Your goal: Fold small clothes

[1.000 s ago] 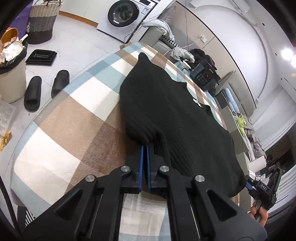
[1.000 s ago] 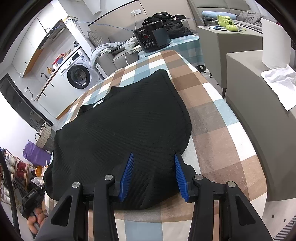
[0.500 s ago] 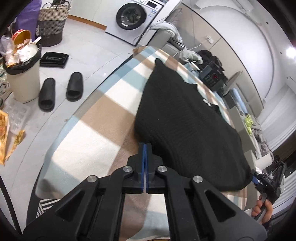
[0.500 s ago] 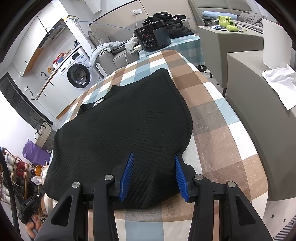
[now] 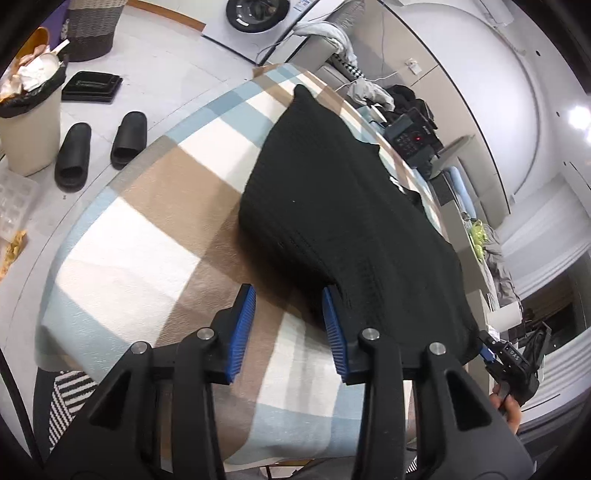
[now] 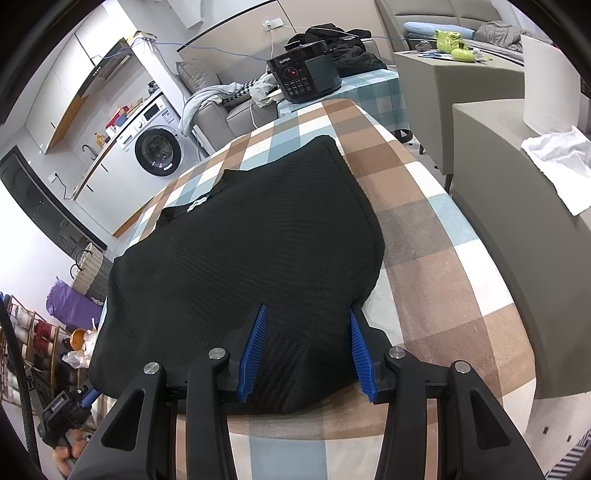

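Note:
A black knit garment lies flat on the checked table cover, folded in along its left side. My left gripper hovers at the garment's near left corner. Its jaws are opening, and only the cover and the garment's edge by the right pad lie between them. In the right wrist view the garment fills the middle. My right gripper stands open over the near hem, its pads apart with flat cloth between them. Each view shows the other gripper small at the table's near edge.
On the floor to the left stand a bin, black slippers and a basket. A washing machine is behind. A black cooker sits beyond the table's far end. A grey cabinet stands close on the right.
My left gripper was shut on the garment's folded edge, then drew back off it toward the near edge, and its jaws have now parted. My right gripper has not moved.

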{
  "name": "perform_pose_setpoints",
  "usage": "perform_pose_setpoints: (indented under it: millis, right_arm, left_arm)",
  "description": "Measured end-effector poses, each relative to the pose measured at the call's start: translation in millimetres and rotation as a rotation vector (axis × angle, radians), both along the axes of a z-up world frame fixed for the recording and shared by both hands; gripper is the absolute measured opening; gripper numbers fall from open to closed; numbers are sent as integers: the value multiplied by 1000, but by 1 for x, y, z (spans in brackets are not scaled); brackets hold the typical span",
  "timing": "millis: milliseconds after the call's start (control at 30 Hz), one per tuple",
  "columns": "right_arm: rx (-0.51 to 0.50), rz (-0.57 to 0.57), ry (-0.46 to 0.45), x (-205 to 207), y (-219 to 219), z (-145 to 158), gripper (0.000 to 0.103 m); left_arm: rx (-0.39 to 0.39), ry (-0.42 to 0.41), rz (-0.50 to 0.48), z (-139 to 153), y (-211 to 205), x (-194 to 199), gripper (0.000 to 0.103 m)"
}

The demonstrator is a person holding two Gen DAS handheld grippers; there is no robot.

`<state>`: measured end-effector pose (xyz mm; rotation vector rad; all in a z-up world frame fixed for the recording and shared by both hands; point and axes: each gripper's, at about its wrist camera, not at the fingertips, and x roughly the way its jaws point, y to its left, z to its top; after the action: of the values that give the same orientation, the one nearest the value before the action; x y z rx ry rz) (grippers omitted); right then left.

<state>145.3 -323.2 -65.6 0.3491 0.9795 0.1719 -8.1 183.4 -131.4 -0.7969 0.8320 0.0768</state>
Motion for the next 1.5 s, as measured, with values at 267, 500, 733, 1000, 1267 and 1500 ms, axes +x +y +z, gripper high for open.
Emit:
perform_pose_setpoints:
  millis: [267, 500, 733, 1000, 1267, 1500]
  right_arm:
    - [2, -3, 6, 1, -1, -5, 45]
    - [3, -9, 7, 2, -1, -6, 45]
    - [-3, -6, 8, 5, 2, -9, 45]
    - [-13, -9, 0, 3, 4, -7, 45]
    - [1, -22, -1, 3, 1, -7, 45]
    - [45, -41, 14, -5, -14, -13, 48]
  left_arm:
    - [-19, -55, 7, 3, -5, 19, 15]
    - [58, -103, -11, 22, -10, 17, 1]
    - [79, -71, 8, 22, 2, -6, 0]
    - [85, 9, 48, -1, 11, -28, 0]
    - [101, -41, 28, 24, 11, -24, 0]
    - [208, -28, -102, 28, -32, 24, 0]
